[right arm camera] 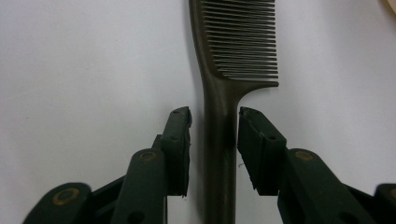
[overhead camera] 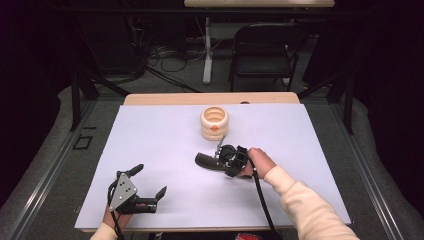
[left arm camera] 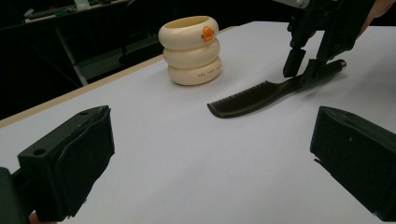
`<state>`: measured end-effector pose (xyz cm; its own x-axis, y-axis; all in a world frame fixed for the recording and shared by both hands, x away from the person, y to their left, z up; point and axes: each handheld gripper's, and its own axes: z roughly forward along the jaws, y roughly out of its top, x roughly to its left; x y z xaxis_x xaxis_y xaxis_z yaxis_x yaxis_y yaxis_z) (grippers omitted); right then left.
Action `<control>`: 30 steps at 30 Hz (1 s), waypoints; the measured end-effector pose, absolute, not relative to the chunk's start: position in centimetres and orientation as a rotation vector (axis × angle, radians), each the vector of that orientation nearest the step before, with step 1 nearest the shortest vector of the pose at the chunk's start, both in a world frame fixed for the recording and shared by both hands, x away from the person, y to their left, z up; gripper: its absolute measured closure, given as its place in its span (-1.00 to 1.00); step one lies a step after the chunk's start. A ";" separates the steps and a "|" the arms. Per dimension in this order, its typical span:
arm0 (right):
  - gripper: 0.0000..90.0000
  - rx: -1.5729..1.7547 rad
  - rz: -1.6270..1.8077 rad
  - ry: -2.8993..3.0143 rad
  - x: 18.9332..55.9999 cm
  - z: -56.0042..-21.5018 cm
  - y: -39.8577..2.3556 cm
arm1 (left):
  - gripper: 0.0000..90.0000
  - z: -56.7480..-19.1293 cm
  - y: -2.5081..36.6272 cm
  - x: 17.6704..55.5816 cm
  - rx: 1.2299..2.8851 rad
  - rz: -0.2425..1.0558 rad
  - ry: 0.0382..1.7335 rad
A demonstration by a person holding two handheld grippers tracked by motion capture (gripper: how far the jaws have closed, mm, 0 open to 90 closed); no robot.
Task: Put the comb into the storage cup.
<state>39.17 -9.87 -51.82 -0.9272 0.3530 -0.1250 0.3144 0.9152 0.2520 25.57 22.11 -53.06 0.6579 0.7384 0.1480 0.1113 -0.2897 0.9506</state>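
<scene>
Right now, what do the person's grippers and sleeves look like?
Both grippers are black, each with two chunky jaws. The left gripper carries a grey three-cornered plate with small holes. A black cable trails from the right gripper. Its jaw arms have brass-coloured pins. The sleeves are cream.

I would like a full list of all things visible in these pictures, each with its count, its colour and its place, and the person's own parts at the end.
comb: one, dark brown, lying flat on the white sheet near the middle, handle between the right gripper's jaws
ringed holder: one, cream with an orange spot, upright on the sheet beyond the comb
white sheet: one, white, covering the table
table: one, light wood, edge showing at the far side
chair: one, black, on the floor behind the table
left gripper: one, black, near left, jaws wide apart
right gripper: one, black, jaws either side of the comb handle, narrow gaps left
</scene>
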 end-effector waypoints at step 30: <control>0.60 0.549 0.335 2.906 39.6 -52.2 -9.8 | -1.00 -53.0 22.1 25.6 1.788 0.719 0.679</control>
<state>39.57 -9.82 -52.16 -0.9188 0.3761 -0.1198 0.3390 0.9073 0.2489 25.55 22.11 -53.04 0.6588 0.7368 0.1523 0.1097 -0.2944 0.9494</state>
